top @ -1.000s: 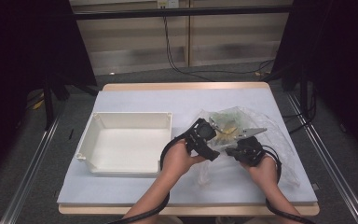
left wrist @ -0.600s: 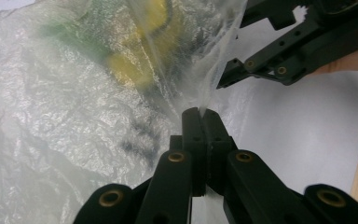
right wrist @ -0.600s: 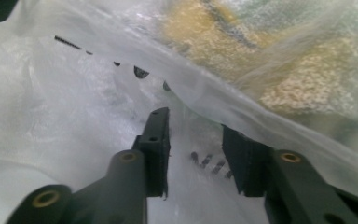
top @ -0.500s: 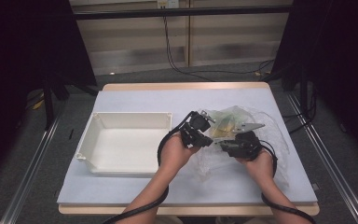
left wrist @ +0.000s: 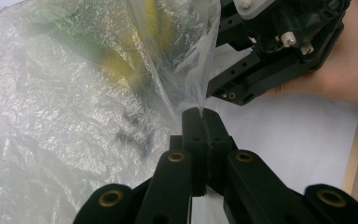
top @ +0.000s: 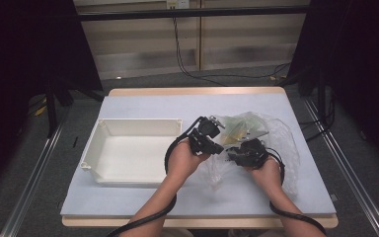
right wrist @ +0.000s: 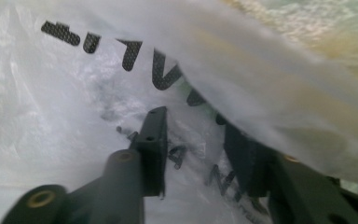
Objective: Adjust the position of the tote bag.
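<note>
The desk (top: pixel 143 106), covered in a pale blue-grey sheet, carries two things: an empty white tray (top: pixel 128 155) on its left half and a crumpled clear plastic bag (top: pixel 276 133) on its right half, well apart from the tray's inside though near its right wall. The bag lies slumped between and beyond the two hands, with yellow and green contents (left wrist: pixel 121 65) showing dimly through the film and black lettering (right wrist: pixel 130 51) printed on it.

The bag looks very light and wholly limp — thin, slippery film that folds and stretches wherever it is pulled and gives nothing firm to press against. A pinch on a gathered edge or fold should hold best; a grip on a single flat layer would likely slide off, and a sharp tug could tear it or spill what is inside.

The left gripper (left wrist: pixel 200 112) sits just right of the tray's near corner, its fingers (left wrist: pixel 193 135) clenched tight on a twisted pleat of the film, which rises from them in a taut ridge. The right gripper (right wrist: pixel 193 135), close beside it, has been closing its fingers (right wrist: pixel 154 140) — they stand partly apart, with printed film lying across and between them, and they do not appear to be pressing on it yet.
</note>
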Motion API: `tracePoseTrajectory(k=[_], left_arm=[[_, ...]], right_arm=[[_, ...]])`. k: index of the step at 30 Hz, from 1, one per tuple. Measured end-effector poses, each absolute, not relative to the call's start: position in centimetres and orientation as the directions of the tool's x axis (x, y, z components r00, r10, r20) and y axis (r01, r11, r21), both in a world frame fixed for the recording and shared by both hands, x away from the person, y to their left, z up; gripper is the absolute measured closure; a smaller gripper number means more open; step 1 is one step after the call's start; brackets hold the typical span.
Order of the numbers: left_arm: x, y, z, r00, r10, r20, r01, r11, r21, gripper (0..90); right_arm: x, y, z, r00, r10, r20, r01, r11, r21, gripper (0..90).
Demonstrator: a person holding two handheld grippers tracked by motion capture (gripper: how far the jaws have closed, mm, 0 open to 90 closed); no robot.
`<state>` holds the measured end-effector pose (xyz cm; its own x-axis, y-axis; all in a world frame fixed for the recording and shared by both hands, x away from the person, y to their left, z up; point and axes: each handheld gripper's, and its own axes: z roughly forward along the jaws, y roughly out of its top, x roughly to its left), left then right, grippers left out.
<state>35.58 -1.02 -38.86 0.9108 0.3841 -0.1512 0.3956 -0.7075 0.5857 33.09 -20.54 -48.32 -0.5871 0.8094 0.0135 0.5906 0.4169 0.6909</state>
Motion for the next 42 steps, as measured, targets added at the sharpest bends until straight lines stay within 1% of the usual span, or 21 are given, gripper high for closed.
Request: tracePoseTrajectory(k=[3, 4, 5, 7, 8, 9, 12, 18, 19, 21, 24, 26, 29, 32, 34, 36, 37, 39, 40, 42], left_arm=[[35.5, -1.1, -38.9, 0.911, 0.384, -0.150, 0.395, -0.709, 0.584, 90.0], [35.5, -1.1, -39.0, 0.910, 0.385, -0.153, 0.397, -0.710, 0.582, 90.0], [35.5, -1.1, -39.0, 0.910, 0.385, -0.153, 0.397, -0.710, 0.582, 90.0], [35.4, -1.0, -39.0, 0.906, 0.391, -0.161, 0.407, -0.701, 0.585, 90.0], [35.4, -1.0, -38.9, 0.902, 0.399, -0.162, 0.414, -0.699, 0.583, 90.0], [35.5, -0.8, -38.8, 0.907, 0.393, -0.150, 0.402, -0.704, 0.586, 90.0], [35.4, -0.6, -38.6, 0.902, 0.404, -0.153, 0.411, -0.695, 0.591, 90.0], [35.6, -0.2, -38.5, 0.903, 0.402, -0.149, 0.407, -0.696, 0.591, 90.0], [35.5, -0.2, -38.4, 0.897, 0.413, -0.156, 0.419, -0.684, 0.597, 90.0], [35.6, -0.2, -38.3, 0.903, 0.403, -0.148, 0.407, -0.692, 0.596, 90.0], [35.6, -0.2, -38.2, 0.898, 0.411, -0.155, 0.416, -0.682, 0.602, 90.0], [35.7, -0.3, -38.1, 0.903, 0.404, -0.146, 0.406, -0.691, 0.599, 90.0], [35.7, -0.4, -38.1, 0.901, 0.408, -0.149, 0.410, -0.684, 0.603, 90.0], [35.7, -0.3, -38.1, 0.898, 0.413, -0.149, 0.413, -0.681, 0.604, 90.0], [35.7, -0.3, -38.0, 0.899, 0.412, -0.149, 0.413, -0.681, 0.605, 90.0], [35.6, -0.2, -38.0, 0.897, 0.415, -0.151, 0.416, -0.682, 0.601, 90.0], [35.7, -0.1, -37.9, 0.899, 0.414, -0.145, 0.412, -0.685, 0.600, 90.0], [35.7, 0.0, -37.9, 0.896, 0.418, -0.149, 0.417, -0.679, 0.605, 90.0], [35.8, 0.1, -37.9, 0.896, 0.419, -0.147, 0.416, -0.676, 0.608, 90.0], [36.1, 0.4, -37.7, 0.895, 0.422, -0.145, 0.418, -0.676, 0.607, 90.0]], right_arm=[[33.1, -20.3, -48.3, -0.573, 0.819, -0.001, 0.595, 0.417, 0.687, 66.8], [33.1, -20.3, -48.3, -0.570, 0.821, 0.001, 0.596, 0.413, 0.689, 69.8], [33.1, -20.3, -48.3, -0.570, 0.821, 0.001, 0.596, 0.413, 0.689, 69.8], [33.2, -20.2, -48.3, -0.566, 0.825, 0.004, 0.603, 0.410, 0.684, 79.4], [33.2, -20.2, -48.3, -0.566, 0.825, 0.004, 0.603, 0.410, 0.684, 79.4], [33.3, -20.1, -48.2, -0.568, 0.823, -0.007, 0.600, 0.421, 0.680, 89.7], [33.5, -20.1, -48.2, -0.568, 0.823, -0.005, 0.603, 0.420, 0.678, 90.0], [33.6, -20.3, -48.0, -0.560, 0.827, 0.045, 0.634, 0.394, 0.666, 90.0], [33.4, -20.4, -47.9, -0.567, 0.821, 0.068, 0.642, 0.389, 0.660, 90.0], [33.1, -20.5, -47.9, -0.575, 0.815, 0.076, 0.642, 0.392, 0.659, 90.0], [32.4, -20.7, -47.9, -0.589, 0.805, 0.074, 0.632, 0.402, 0.663, 90.0], [31.6, -21.3, -47.9, -0.597, 0.796, 0.099, 0.631, 0.390, 0.670, 90.0], [31.2, -21.5, -48.0, -0.596, 0.796, 0.105, 0.630, 0.382, 0.676, 90.0], [30.7, -21.8, -47.9, -0.584, 0.808, 0.076, 0.614, 0.379, 0.692, 90.0], [30.9, -21.8, -47.8, -0.573, 0.815, 0.082, 0.616, 0.362, 0.699, 90.0], [31.0, -21.8, -47.7, -0.573, 0.813, 0.098, 0.623, 0.355, 0.697, 90.0], [31.3, -21.5, -47.8, -0.604, 0.785, 0.137, 0.644, 0.379, 0.664, 90.0], [31.3, -21.5, -47.8, -0.606, 0.787, 0.117, 0.637, 0.393, 0.663, 90.0], [30.9, -21.7, -47.9, -0.600, 0.786, 0.149, 0.641, 0.362, 0.677, 90.0], [30.4, -22.0, -47.9, -0.605, 0.783, 0.149, 0.635, 0.360, 0.684, 90.0]])
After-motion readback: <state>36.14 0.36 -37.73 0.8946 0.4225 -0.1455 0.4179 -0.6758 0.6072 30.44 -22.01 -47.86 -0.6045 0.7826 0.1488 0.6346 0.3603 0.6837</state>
